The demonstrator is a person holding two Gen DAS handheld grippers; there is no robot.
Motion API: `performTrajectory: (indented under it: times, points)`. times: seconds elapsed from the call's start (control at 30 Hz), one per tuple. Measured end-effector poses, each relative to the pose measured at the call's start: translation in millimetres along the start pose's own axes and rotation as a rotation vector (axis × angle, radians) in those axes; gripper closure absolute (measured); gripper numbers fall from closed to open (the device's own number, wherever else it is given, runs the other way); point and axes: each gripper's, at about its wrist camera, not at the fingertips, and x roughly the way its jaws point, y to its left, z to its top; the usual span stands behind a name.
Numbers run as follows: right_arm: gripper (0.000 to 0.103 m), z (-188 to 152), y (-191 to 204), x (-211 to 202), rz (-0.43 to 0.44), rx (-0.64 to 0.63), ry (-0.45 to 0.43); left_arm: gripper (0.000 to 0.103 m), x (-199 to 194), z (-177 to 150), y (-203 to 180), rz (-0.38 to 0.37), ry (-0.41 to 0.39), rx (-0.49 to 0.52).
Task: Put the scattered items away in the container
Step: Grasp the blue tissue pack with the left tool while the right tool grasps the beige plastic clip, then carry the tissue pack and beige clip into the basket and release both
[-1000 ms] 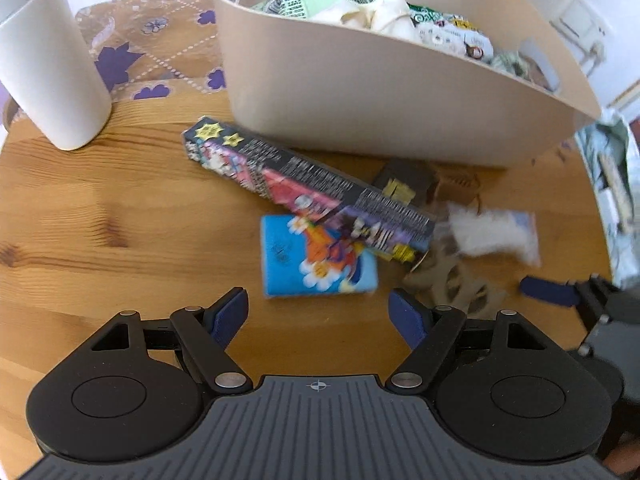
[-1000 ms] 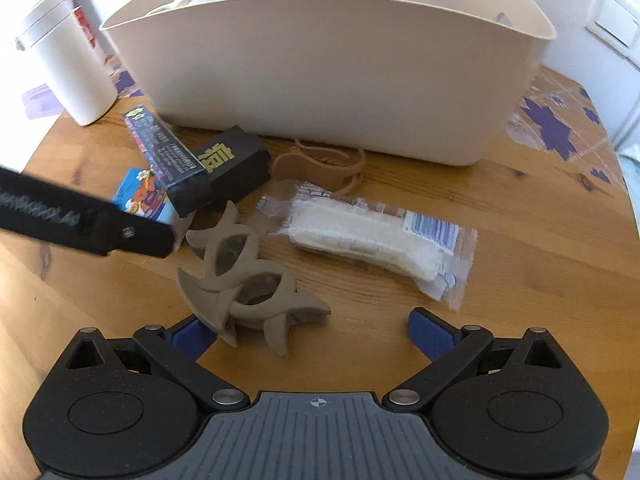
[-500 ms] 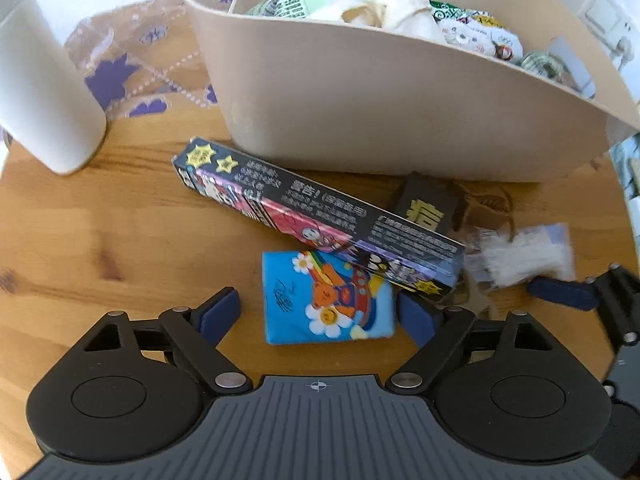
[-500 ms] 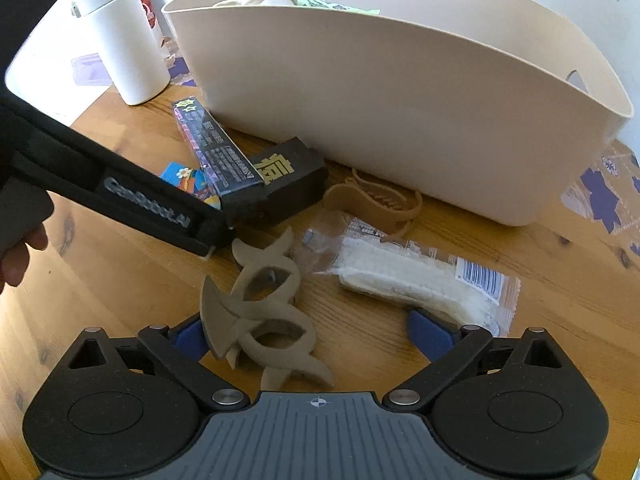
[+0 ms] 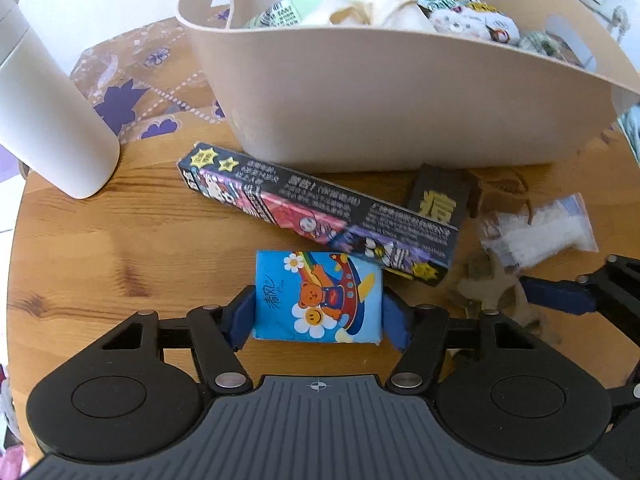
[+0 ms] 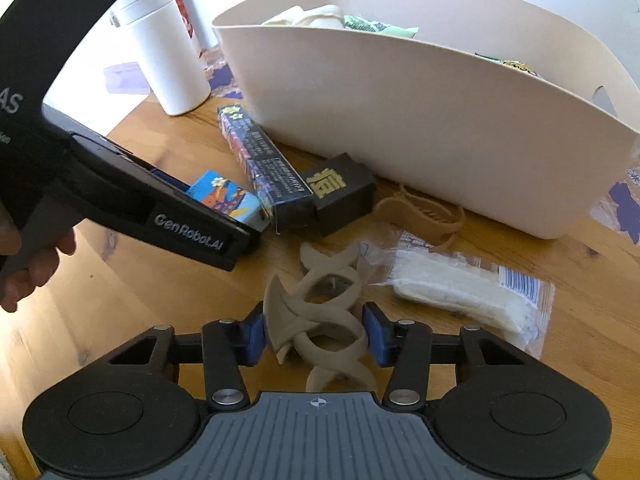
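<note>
Wooden table (image 5: 100,248) carries a beige tub (image 5: 400,100) at its far side. Near it, the left gripper (image 5: 318,316) is closing, pads touching a blue tissue pack (image 5: 318,296). The right gripper (image 6: 314,334) is closing around a tan hair claw (image 6: 320,312), pads meeting it.

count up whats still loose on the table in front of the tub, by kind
Boxes: 2, the long printed box and the small black box
Tissue packs: 1, the blue pack
Hair clips: 2, the grey twisted clip and the tan claw clip
Clear plastic packets: 1, the white-filled packet
Total: 6
</note>
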Motion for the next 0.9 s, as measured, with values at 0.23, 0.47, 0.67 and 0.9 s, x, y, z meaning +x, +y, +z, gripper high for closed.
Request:
performTrajectory:
  times: [0.23, 0.47, 0.67, 0.9]
  points:
    - [0.057, -12, -3, -11, -0.012, 0.048, 0.015, 0.039, -7, -19, 5, -0.012, 0.019, 0.030]
    - [0.057, -22, -2, -15, -0.032, 0.070, 0.015, 0.039, -15, -40, 12, -0.016, 0.040, 0.047]
    - [0.059, -23, -8, -44, -0.050, 0.080, -0.041, 0.039, -25, -51, 14, -0.004, 0.037, 0.087]
    - [0.060, -7, -16, -68, -0.067, 0.086, -0.110, 0.039, -54, -46, 11, -0.054, -0.095, 0.252]
